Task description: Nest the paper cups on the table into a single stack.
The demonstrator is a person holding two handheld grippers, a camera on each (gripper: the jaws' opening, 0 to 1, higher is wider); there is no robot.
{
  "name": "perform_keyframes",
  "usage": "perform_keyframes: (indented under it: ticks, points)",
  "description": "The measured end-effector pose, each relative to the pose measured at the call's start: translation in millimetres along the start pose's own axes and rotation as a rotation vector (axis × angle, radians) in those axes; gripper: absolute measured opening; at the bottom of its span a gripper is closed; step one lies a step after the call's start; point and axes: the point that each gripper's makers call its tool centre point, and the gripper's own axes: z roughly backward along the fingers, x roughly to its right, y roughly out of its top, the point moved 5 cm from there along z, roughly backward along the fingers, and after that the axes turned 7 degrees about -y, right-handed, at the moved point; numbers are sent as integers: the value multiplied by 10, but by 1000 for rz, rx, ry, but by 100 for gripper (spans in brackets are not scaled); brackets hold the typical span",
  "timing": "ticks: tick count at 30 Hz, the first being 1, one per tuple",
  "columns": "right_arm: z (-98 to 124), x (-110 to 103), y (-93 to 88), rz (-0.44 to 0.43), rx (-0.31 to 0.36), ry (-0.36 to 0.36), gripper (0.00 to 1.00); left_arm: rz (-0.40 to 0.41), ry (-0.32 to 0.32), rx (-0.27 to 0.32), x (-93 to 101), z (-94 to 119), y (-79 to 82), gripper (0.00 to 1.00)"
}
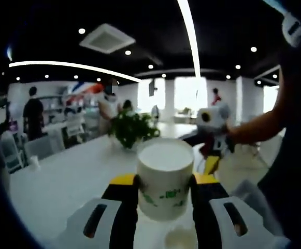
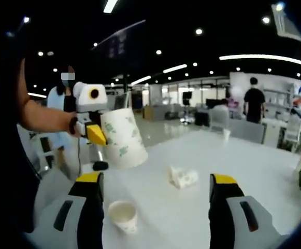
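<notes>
While the left gripper [image 1: 165, 192] pinches a paper cup [image 1: 165, 177] between its yellow-tipped jaws and holds it lifted off the table [image 1: 62, 181], the right gripper [image 2: 155, 207] stands spread with nothing between its jaws. In the right gripper view the left gripper [image 2: 96, 132] comes in from the left, a forearm behind it, carrying the held cup [image 2: 122, 137] tilted, mouth up.

Second cup [image 2: 124, 215] stands upright on the table, below the held cup and just inside the right gripper's left jaw. Same cup probably the pale rim at the bottom of the left gripper view [image 1: 180, 238]. A crumpled white cup or paper [image 2: 182, 177] lies further out on the table; cannot tell which.

Step in hand, as judged: carrying the held cup toward the standing one. Next move calls for squaring the held cup upright over the open mouth, then lowering straight. Right gripper could steady the base.

Surface: long white table, glossy. A small white cup [image 2: 226, 134] far off. Potted plant [image 1: 132, 129] mid-table. Room: open office, dark ceiling, strip lights, people standing in the background.
</notes>
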Motion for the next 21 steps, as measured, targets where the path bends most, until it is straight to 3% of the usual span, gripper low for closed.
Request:
perform_keyframes:
  ticks: [9, 16, 21]
  points:
    - [0, -200, 161, -20, 12, 97, 60, 44, -14, 140, 74, 35, 116, 38]
    - [-8, -273, 262, -54, 37, 143, 54, 65, -2, 201, 92, 44, 228, 38]
    - [-8, -362, 298, -124, 34, 212, 41, 71, -7, 236, 114, 50, 287, 38]
